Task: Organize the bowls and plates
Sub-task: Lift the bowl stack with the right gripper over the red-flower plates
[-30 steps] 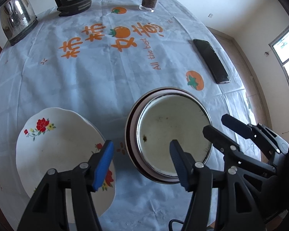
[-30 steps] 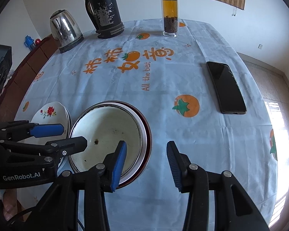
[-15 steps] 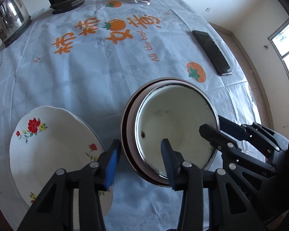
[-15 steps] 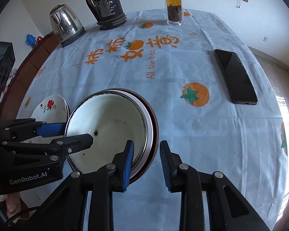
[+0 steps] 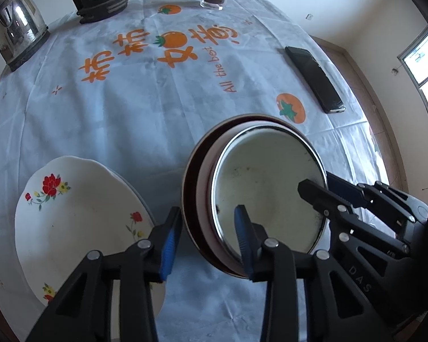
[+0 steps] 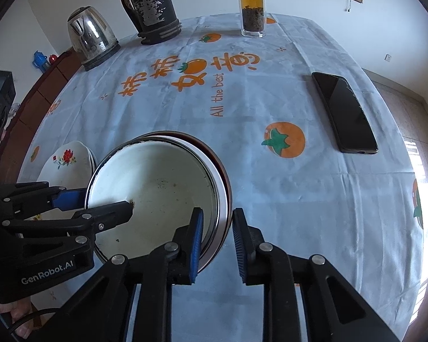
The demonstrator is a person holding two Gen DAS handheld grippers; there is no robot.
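Note:
A white enamel bowl (image 5: 268, 196) (image 6: 157, 191) sits nested in a dark-rimmed bowl (image 5: 189, 199) (image 6: 224, 182) on the tablecloth. A stack of white flowered plates (image 5: 77, 216) (image 6: 65, 162) lies to its left. My left gripper (image 5: 207, 235) straddles the left rims of the nested bowls, one finger inside, one outside, jaws narrowed around them. My right gripper (image 6: 216, 238) straddles the right rims the same way. Both bowls look tilted and held between the two grippers.
A black phone (image 6: 343, 111) lies on the right of the table. A steel kettle (image 6: 90, 35), a black jug (image 6: 151, 5) and a glass tea bottle (image 6: 251, 2) stand along the far edge. A wooden cabinet (image 6: 40, 94) is beyond the table's left side.
Both grippers have moved in onto the bowl rims and narrowed from wide open to a close grip. The bowls have tipped slightly.

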